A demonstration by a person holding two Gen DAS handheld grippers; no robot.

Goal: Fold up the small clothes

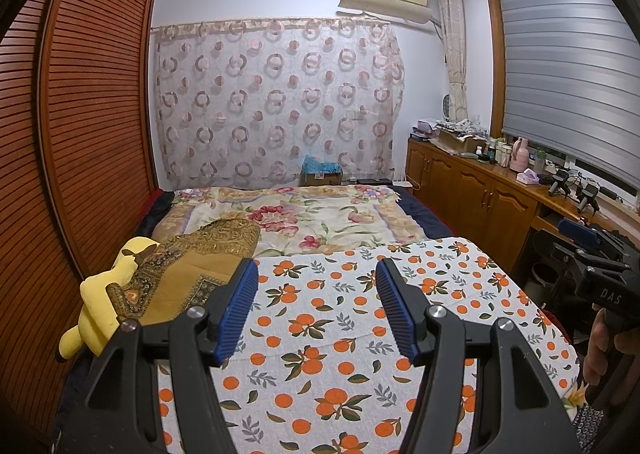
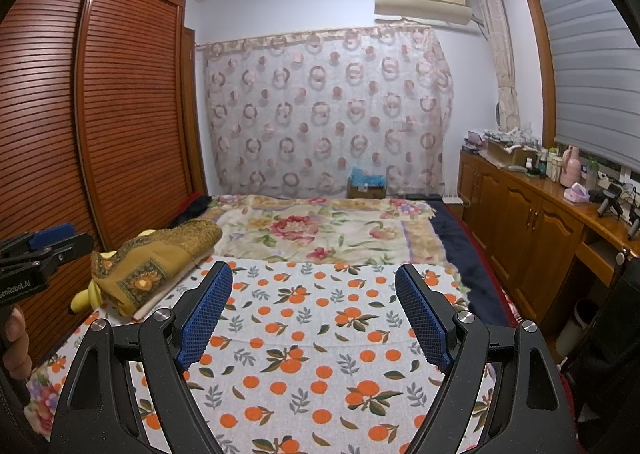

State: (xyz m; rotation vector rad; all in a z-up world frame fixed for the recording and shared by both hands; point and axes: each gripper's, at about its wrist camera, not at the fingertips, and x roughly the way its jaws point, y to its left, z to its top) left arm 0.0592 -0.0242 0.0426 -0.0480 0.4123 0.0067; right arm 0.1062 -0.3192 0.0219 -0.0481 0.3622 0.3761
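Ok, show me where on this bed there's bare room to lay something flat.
Free: the orange-print cloth ahead of both open grippers, left gripper and right gripper, is bare across its middle. Beyond it, the floral blanket is bare up to the curtain end. Crowded: the left edge by the wardrobe, where the mustard patterned fabric and yellow plush toy lie.

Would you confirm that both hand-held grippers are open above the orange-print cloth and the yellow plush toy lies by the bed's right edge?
Not quite: the yellow plush toy lies by the bed's left edge, beside the wardrobe, as the left wrist view shows. Both hand-held grippers, left and right, are open above the orange-print cloth.
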